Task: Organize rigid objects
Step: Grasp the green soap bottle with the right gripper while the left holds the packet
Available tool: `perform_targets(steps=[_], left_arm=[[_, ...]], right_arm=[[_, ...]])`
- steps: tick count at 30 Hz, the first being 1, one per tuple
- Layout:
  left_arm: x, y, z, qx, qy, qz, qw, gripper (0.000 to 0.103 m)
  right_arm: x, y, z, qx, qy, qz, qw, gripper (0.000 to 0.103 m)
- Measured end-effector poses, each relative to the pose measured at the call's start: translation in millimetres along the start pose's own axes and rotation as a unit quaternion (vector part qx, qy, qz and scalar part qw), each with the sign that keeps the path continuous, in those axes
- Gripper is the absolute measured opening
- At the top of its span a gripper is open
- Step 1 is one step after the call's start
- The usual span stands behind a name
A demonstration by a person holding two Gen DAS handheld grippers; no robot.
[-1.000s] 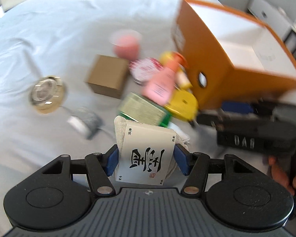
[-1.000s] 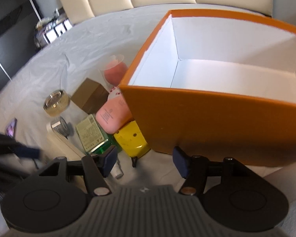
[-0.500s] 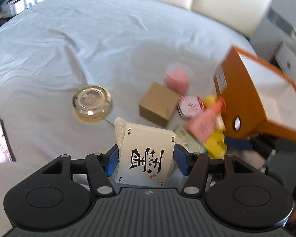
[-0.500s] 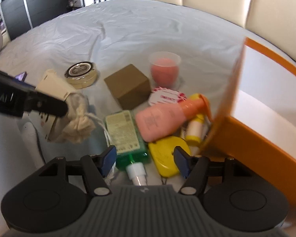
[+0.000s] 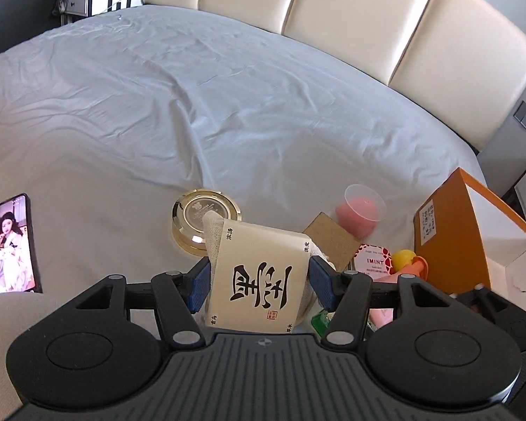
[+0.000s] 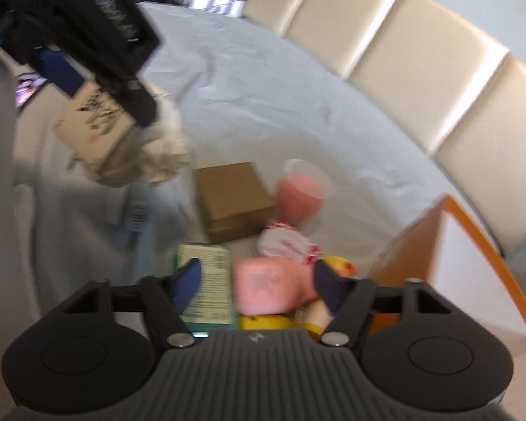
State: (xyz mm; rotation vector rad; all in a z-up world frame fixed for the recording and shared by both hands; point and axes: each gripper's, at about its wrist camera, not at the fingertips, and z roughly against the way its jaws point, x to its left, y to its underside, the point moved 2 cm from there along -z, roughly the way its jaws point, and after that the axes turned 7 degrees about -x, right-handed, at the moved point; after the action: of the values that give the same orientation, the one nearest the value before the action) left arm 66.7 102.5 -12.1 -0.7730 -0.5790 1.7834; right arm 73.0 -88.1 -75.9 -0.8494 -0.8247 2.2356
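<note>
Cream cardboard, printed with black calligraphy and wrapped in a coarse cloth pouch, forms the packet [image 5: 259,277] clamped between the left gripper's [image 5: 259,282] blue fingers [image 5: 199,282], held above the white bed sheet [image 5: 193,105]. Carry it level over the open orange cardboard box [image 5: 449,242] before releasing. The right gripper [image 6: 257,286] hovers with fingers spread, empty, over the pink bottle [image 6: 268,289].

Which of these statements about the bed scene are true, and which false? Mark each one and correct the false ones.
1. The left gripper is shut on the cream packet. True.
2. The right gripper holds the pink bottle. False: it is open, above the bottle.
3. The phone screen is dark. False: it is lit.
4. The orange box is open. True.
5. The gold tin stands inside the orange box. False: it rests on the sheet.
</note>
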Motion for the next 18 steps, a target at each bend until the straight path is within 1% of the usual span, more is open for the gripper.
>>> perform_targets(steps=[1, 2, 3, 4, 6, 7, 8, 9, 10, 11, 13, 14, 15, 16, 18], left_arm=[[0.4, -0.3, -0.6, 0.002, 0.004, 0.003, 1.0, 0.068], [0.3, -0.1, -1.2, 0.004, 0.008, 0.003, 1.0, 0.068], [0.2, 0.0, -1.4, 0.004, 0.01, 0.003, 0.9999, 0.068], [-0.1, -0.2, -1.5, 0.004, 0.011, 0.003, 0.9999, 0.068], [0.2, -0.5, -1.3, 0.002, 0.013, 0.003, 0.9999, 0.068], [0.1, -0.3, -1.7, 0.003, 0.015, 0.003, 0.9999, 0.068], [-0.1, -0.2, -1.9, 0.004, 0.017, 0.004, 0.9998, 0.068], [-0.6, -0.3, -2.4, 0.005, 0.018, 0.004, 0.9998, 0.068], [-0.9, -0.4, -2.7, 0.006, 0.019, 0.004, 0.9998, 0.068], [-1.1, -0.5, -3.1, 0.007, 0.019, 0.003, 0.9998, 0.068], [-1.3, -0.5, -2.7, 0.006, 0.021, 0.003, 0.9998, 0.068], [-1.2, -0.4, -2.5, 0.006, 0.022, 0.003, 0.9997, 0.068], [-1.0, 0.0, -2.3, 0.006, 0.022, 0.003, 0.9997, 0.068], [-1.1, 0.1, -2.3, 0.006, 0.021, 0.003, 0.9998, 0.068], [-1.1, 0.3, -2.0, 0.005, 0.02, 0.001, 0.9998, 0.068]], right_arm=[[1.1, -2.3, 0.1, -0.002, 0.006, 0.001, 1.0, 0.053], [2.8, -4.2, 1.5, -0.008, 0.007, 0.004, 1.0, 0.056], [4.0, -5.6, -0.1, -0.006, 0.003, 0.008, 1.0, 0.06], [4.2, -6.0, -3.7, 0.004, -0.002, 0.006, 1.0, 0.06], [0.8, -3.8, -12.8, 0.03, -0.025, -0.02, 0.999, 0.06], [-2.1, -2.0, -17.5, 0.046, -0.044, -0.041, 0.997, 0.062], [-4.4, -0.8, -18.9, 0.051, -0.061, -0.061, 0.995, 0.066], [-4.0, -0.3, -18.8, 0.052, -0.069, -0.066, 0.994, 0.068], [-1.6, -0.5, -18.9, 0.053, -0.07, -0.058, 0.994, 0.068], [1.9, -0.7, -19.7, 0.054, -0.068, -0.047, 0.995, 0.067], [9.6, -0.6, -17.7, 0.059, -0.08, -0.04, 0.994, 0.057], [12.7, -0.4, -16.4, 0.066, -0.093, -0.043, 0.993, 0.046], [14.5, 0.2, -14.8, 0.073, -0.104, -0.047, 0.991, 0.046], [17.2, 0.7, -12.2, 0.071, -0.103, -0.044, 0.991, 0.046], [21.5, 2.2, -12.5, 0.071, -0.085, -0.027, 0.993, 0.047]])
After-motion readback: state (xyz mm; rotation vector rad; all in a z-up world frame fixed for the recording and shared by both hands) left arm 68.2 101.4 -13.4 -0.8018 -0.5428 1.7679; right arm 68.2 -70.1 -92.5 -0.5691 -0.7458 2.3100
